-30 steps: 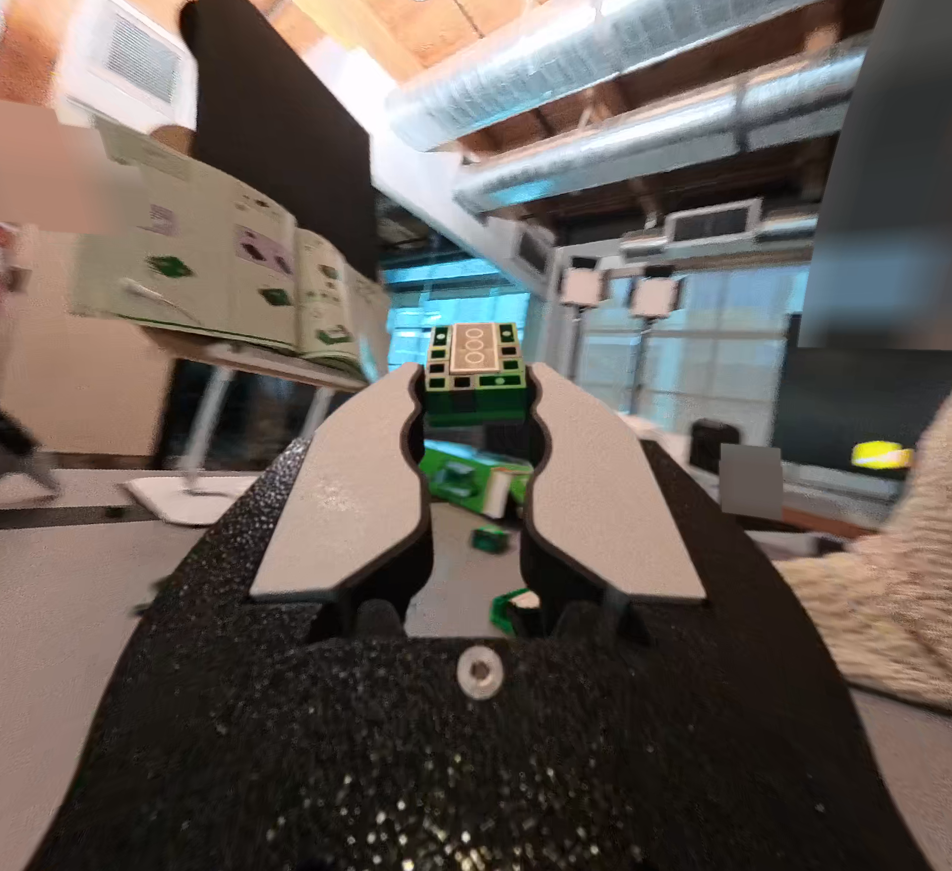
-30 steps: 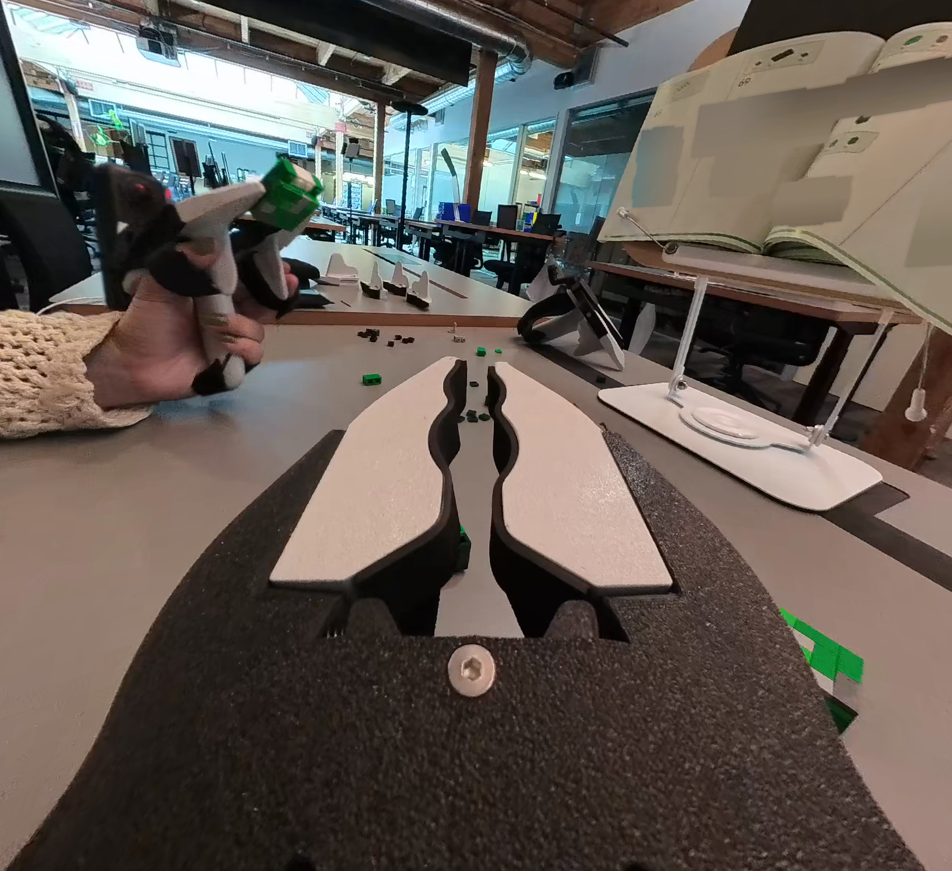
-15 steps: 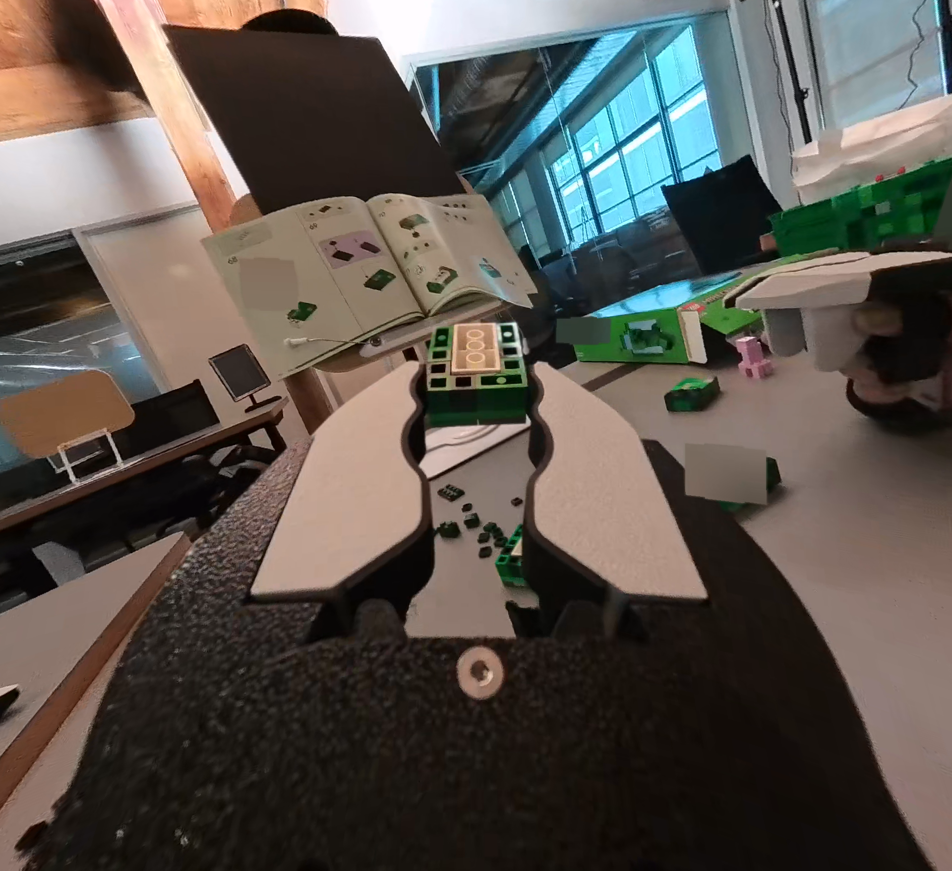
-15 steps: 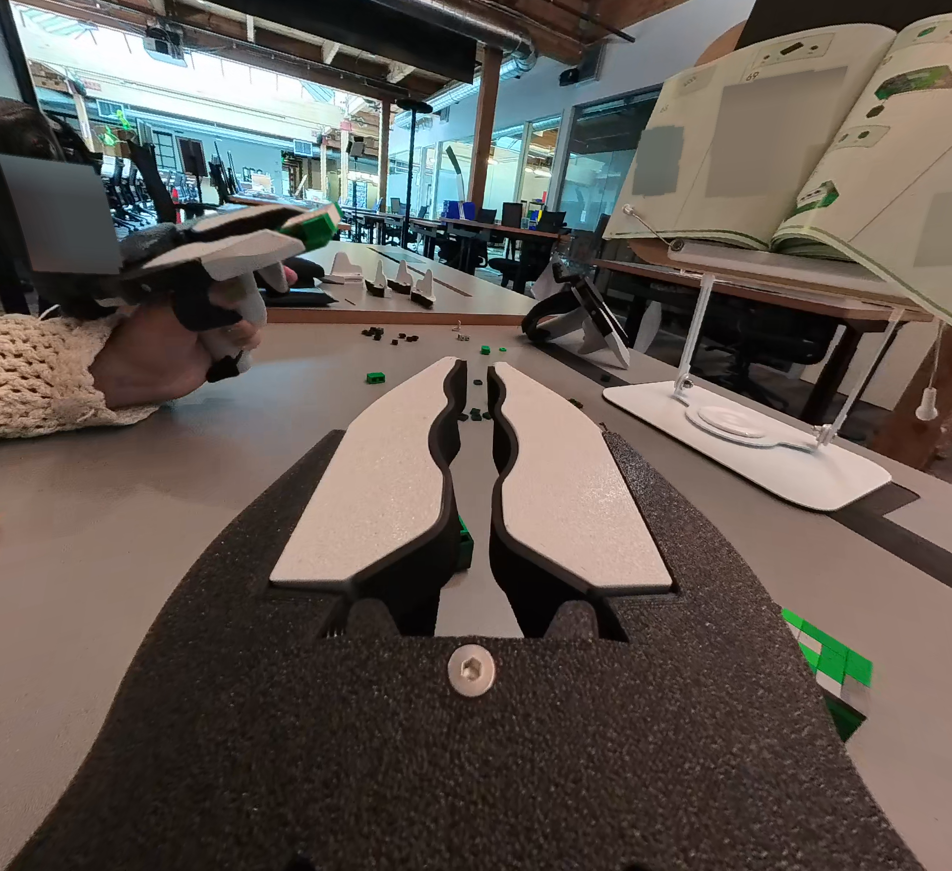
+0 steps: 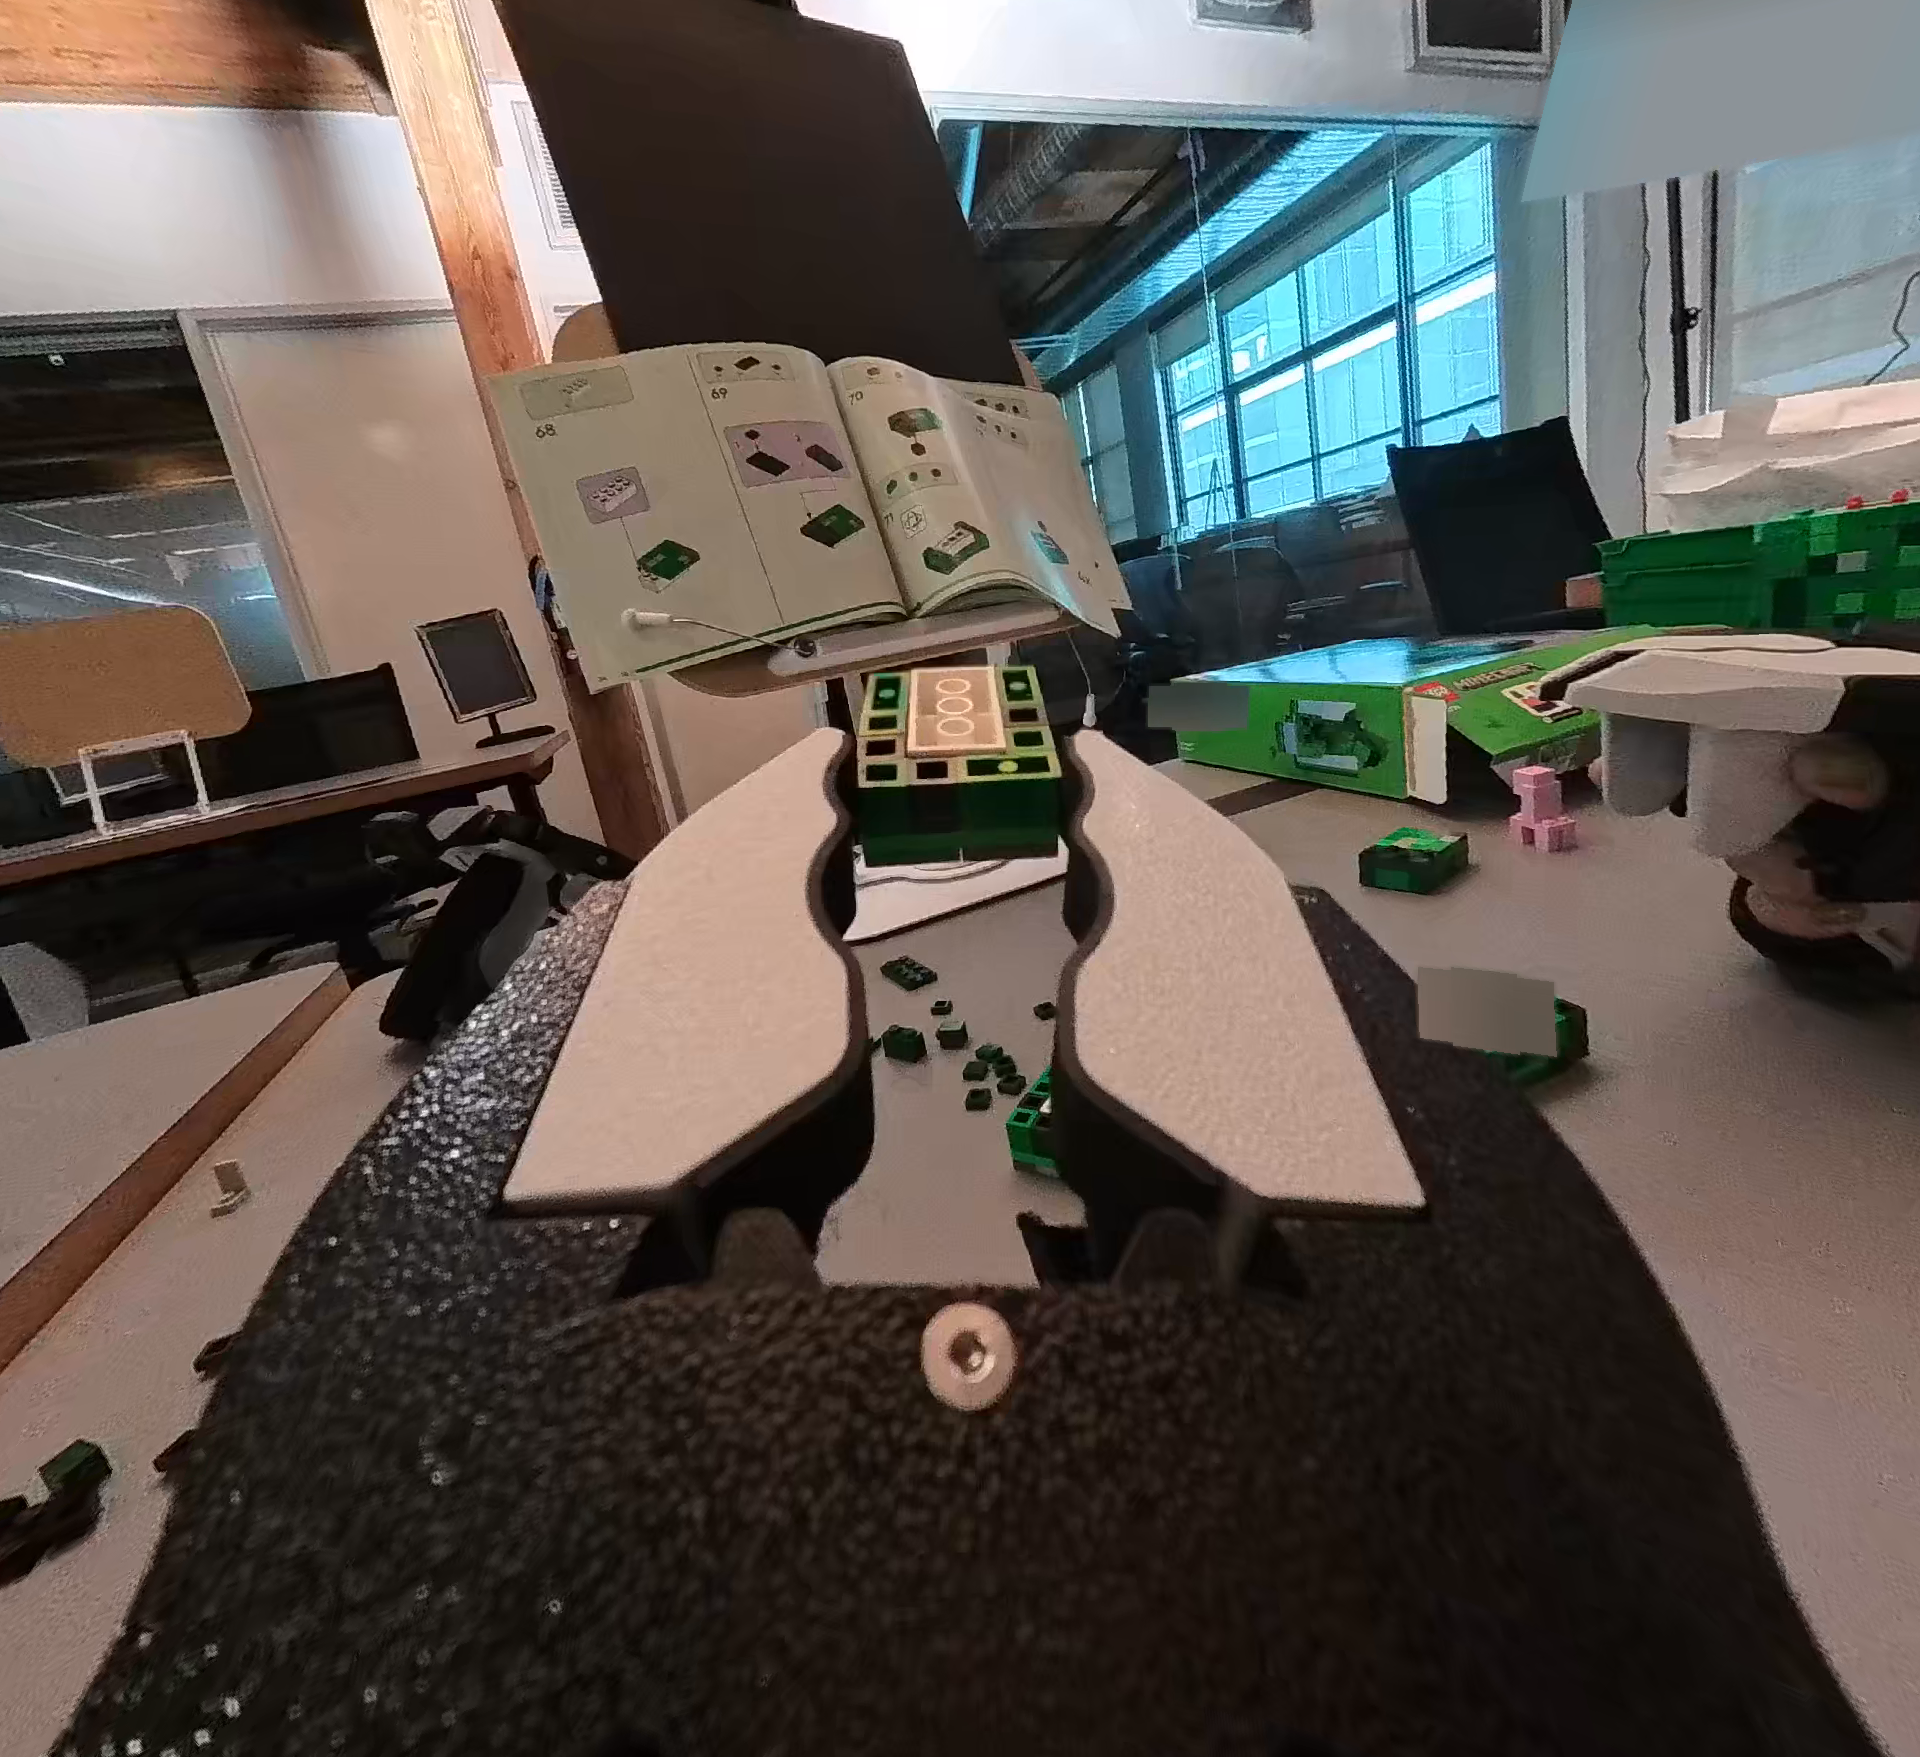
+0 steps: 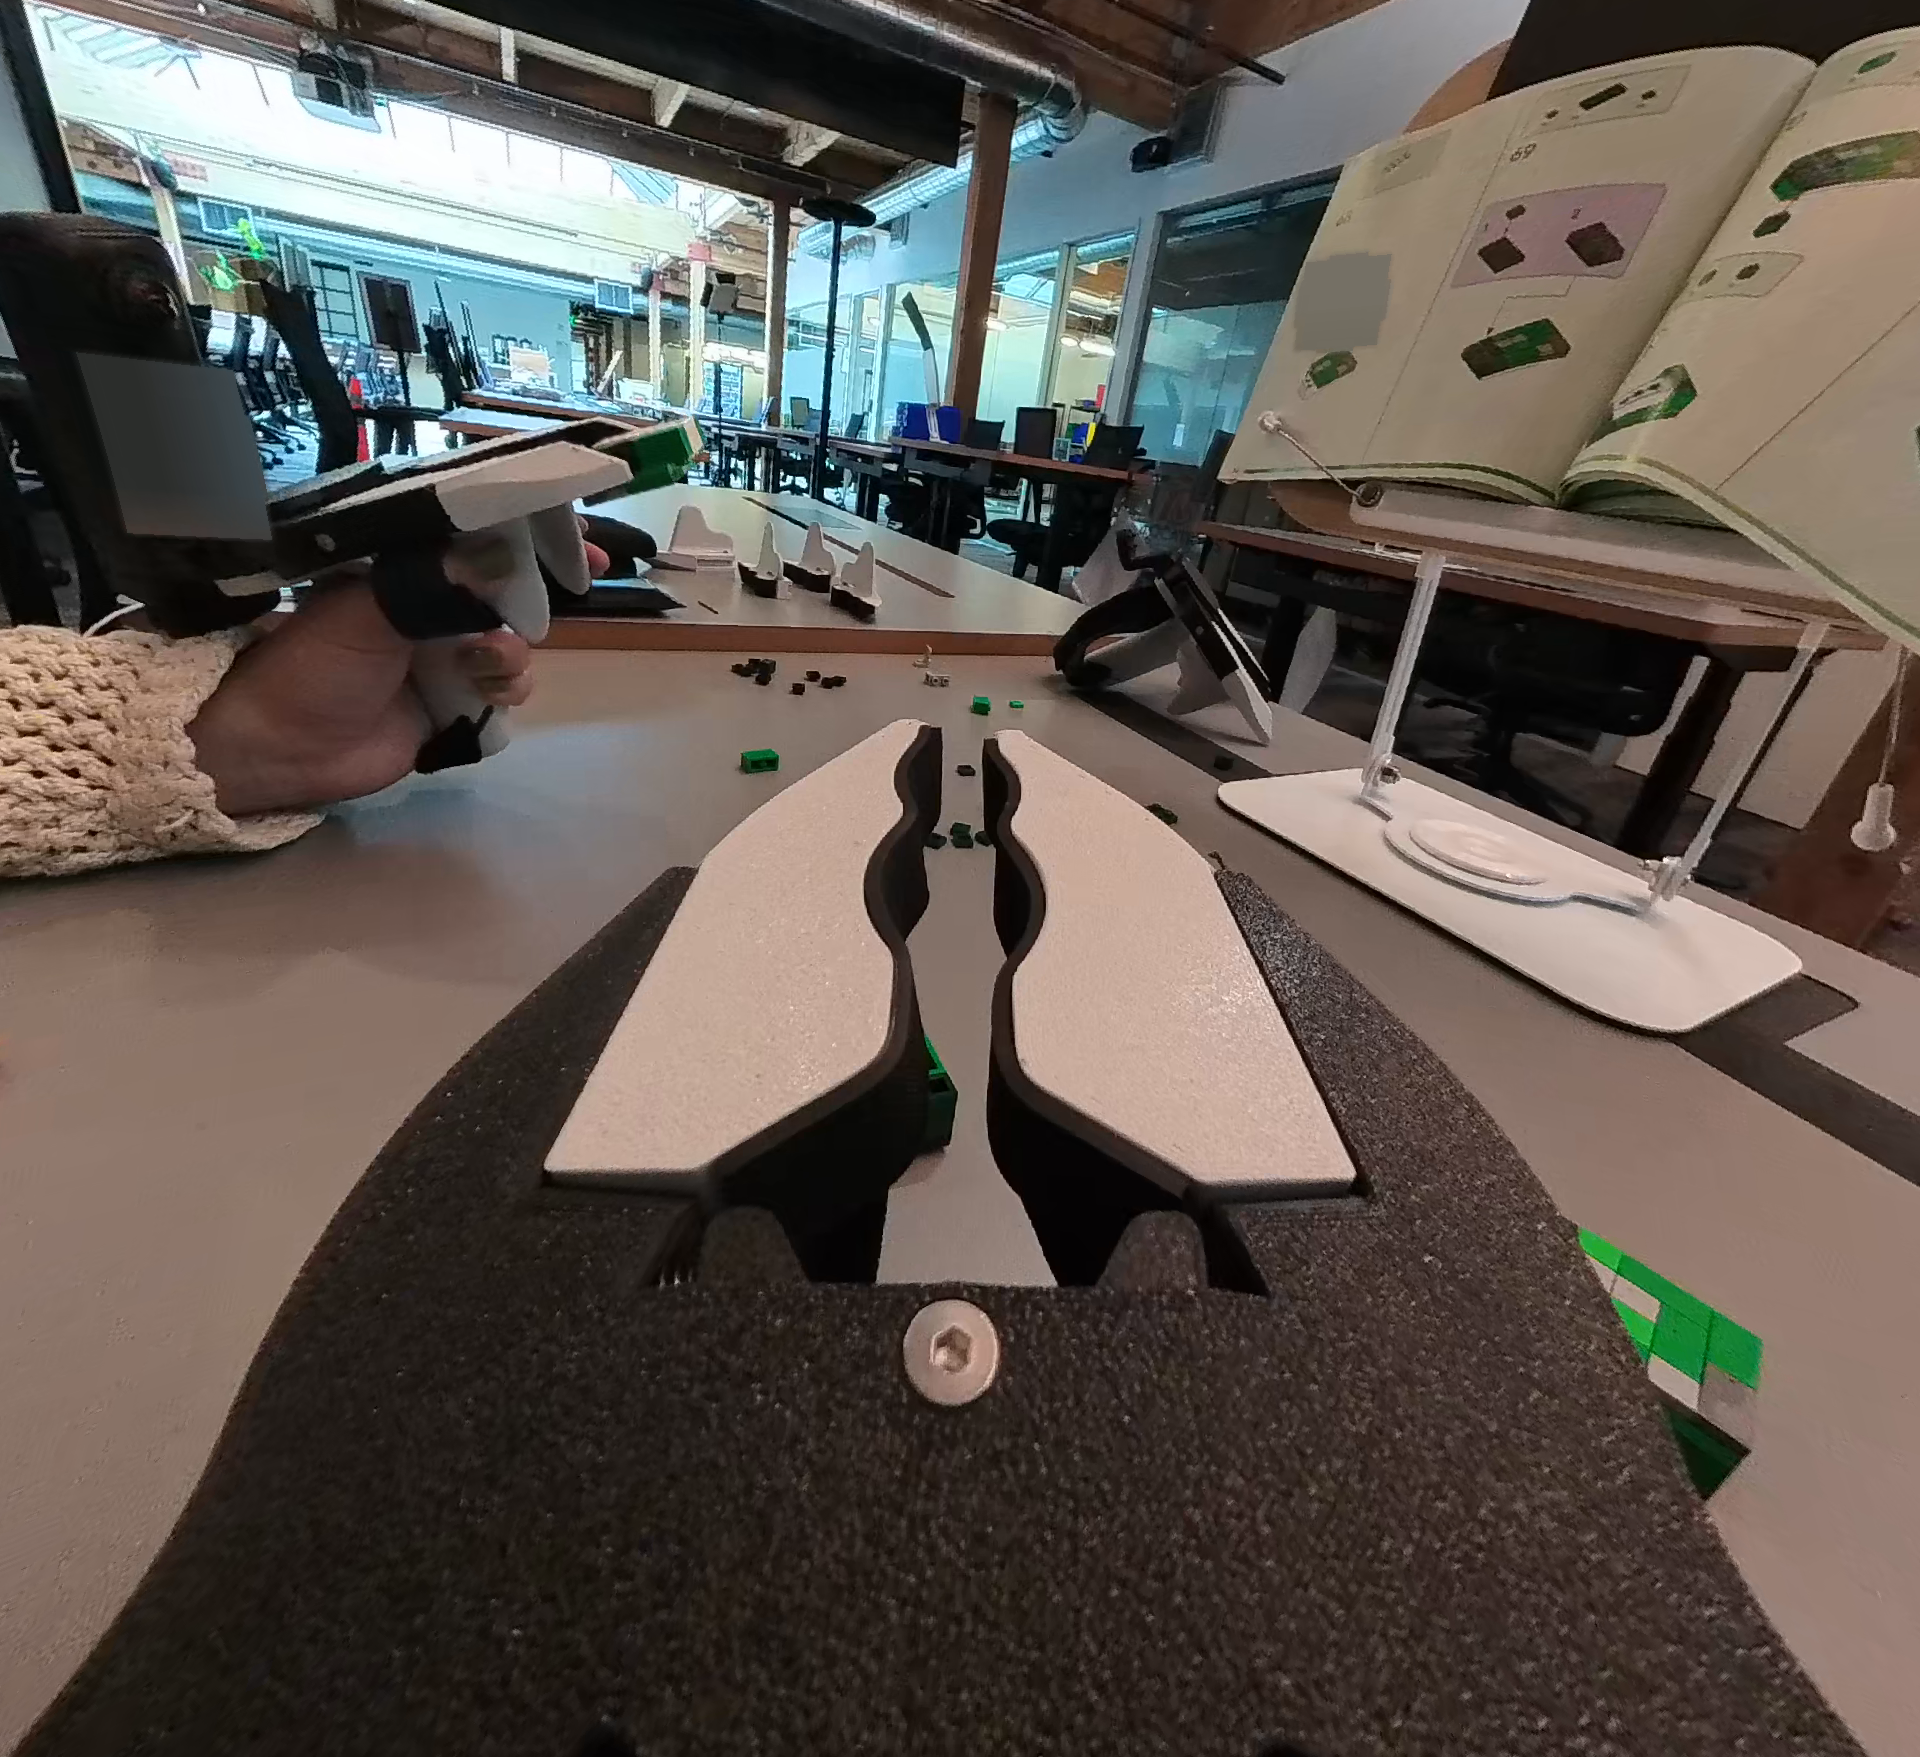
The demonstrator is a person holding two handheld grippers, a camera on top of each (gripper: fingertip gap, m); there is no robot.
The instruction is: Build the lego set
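Note:
My left gripper (image 5: 958, 777) is shut on a green lego block (image 5: 956, 808) with a tan tile on top and holds it up above the table, level with the foot of the open instruction booklet (image 5: 790, 502). In the right wrist view the left gripper (image 6: 649, 460) is held in a hand at the left, the green block (image 6: 663, 450) at its tip. My right gripper (image 6: 961, 751) rests low over the table, jaws almost together with a narrow gap and nothing between them. It also shows in the left wrist view (image 5: 1590, 694).
Loose dark green pieces (image 5: 940, 1032) lie on the grey table (image 5: 1662, 1136) ahead. A small green block (image 5: 1413, 860), a pink figure (image 5: 1543, 808), the green set box (image 5: 1351, 720) and a built green structure (image 5: 1766, 580) stand to the right. The booklet stand's white base (image 6: 1507, 886) is at right. The grippers' ends are close to 20 cm from one another.
My left gripper has tipped down from facing the ceiling to facing the booklet, with the green block still held. The right gripper has not moved.

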